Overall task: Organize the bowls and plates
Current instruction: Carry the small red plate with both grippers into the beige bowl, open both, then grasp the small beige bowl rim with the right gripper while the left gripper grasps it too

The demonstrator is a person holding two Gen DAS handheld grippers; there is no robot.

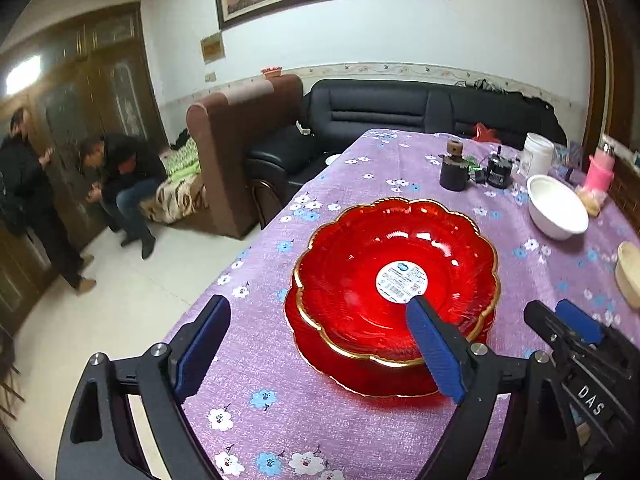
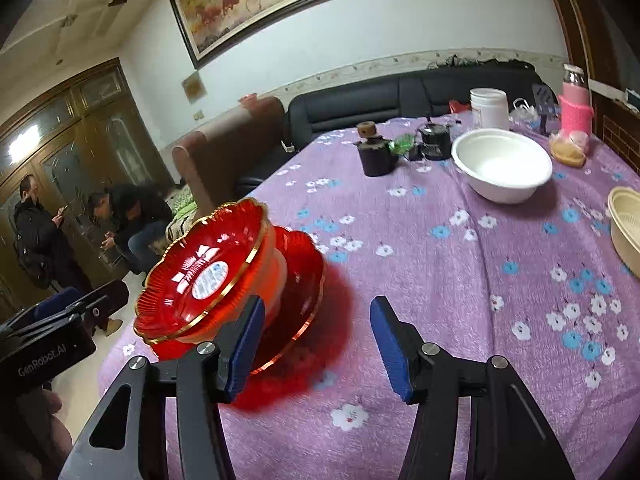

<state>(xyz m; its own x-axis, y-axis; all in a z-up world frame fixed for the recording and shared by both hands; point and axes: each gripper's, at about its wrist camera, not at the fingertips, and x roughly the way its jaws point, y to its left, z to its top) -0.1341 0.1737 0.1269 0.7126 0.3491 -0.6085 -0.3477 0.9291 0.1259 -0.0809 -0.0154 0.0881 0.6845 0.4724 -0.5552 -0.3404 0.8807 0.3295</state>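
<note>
My left hand-held gripper [image 1: 316,344] is spread wide, one finger over the red plates [image 1: 394,280] stacked at the worktop [image 1: 280,420] edge. My right hand-held gripper [image 2: 316,348] hangs spread beside them, gripping nothing. White bowl [image 2: 502,164] sits well apart.

Counted items were: two red plates [image 1: 396,276] stacked, one white bowl [image 1: 557,208], one cream basket [image 2: 626,228], one white jar [image 2: 489,107], and two people [image 1: 120,184].

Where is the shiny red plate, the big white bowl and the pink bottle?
red plate [image 1: 360,264], left wrist view, on its ribbed inner slope.
white bowl [image 2: 502,168], right wrist view, on its inside bottom.
pink bottle [image 2: 575,110], right wrist view, on its knitted sleeve.
</note>
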